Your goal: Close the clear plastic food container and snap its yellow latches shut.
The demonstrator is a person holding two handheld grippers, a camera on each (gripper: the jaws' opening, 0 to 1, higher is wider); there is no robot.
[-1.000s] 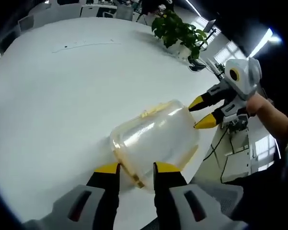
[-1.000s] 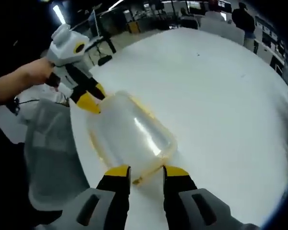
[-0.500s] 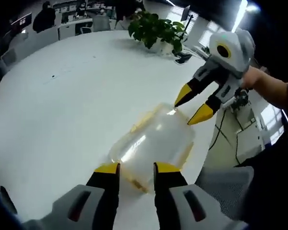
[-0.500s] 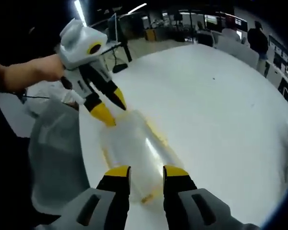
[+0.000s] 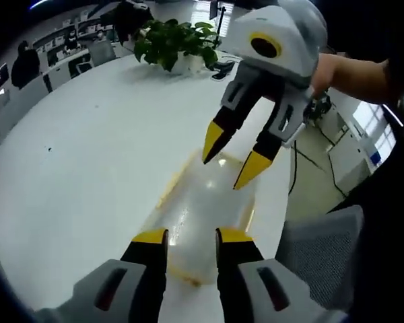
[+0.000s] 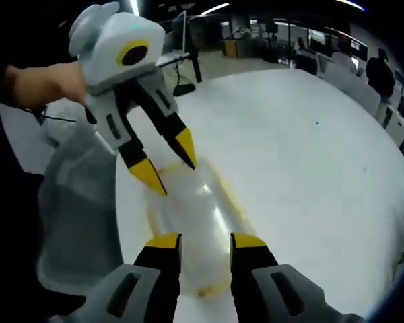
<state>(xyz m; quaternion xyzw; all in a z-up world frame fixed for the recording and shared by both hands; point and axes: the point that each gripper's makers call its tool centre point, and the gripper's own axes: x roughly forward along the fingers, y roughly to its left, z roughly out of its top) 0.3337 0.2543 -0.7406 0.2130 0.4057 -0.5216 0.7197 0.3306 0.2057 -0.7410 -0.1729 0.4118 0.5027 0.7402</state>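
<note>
The clear plastic container [image 5: 202, 205] with a yellow rim lies on the white table [image 5: 87, 168], lengthwise between the two grippers. In the left gripper view my left gripper [image 5: 192, 237] stands open over the container's near end. My right gripper [image 5: 229, 165] comes in from the top right, open, tips at the far end. In the right gripper view the container [image 6: 195, 215] runs up from my right gripper [image 6: 205, 241], and the left gripper [image 6: 170, 170] points down at its far end. A yellow latch [image 6: 205, 291] shows at the near rim. Whether any tip touches the plastic is unclear.
The container sits close to the table's edge, with a grey chair [image 5: 320, 249] [image 6: 74, 222] just beyond it. A potted plant [image 5: 172, 44] stands at the table's far side. Hands [image 5: 353, 74] hold the grippers. Desks and people fill the dark background.
Both grippers have closed in on each other over the container and tilted more steeply down at it. Each now looms much larger in the other's view. Jaw gaps look unchanged.
</note>
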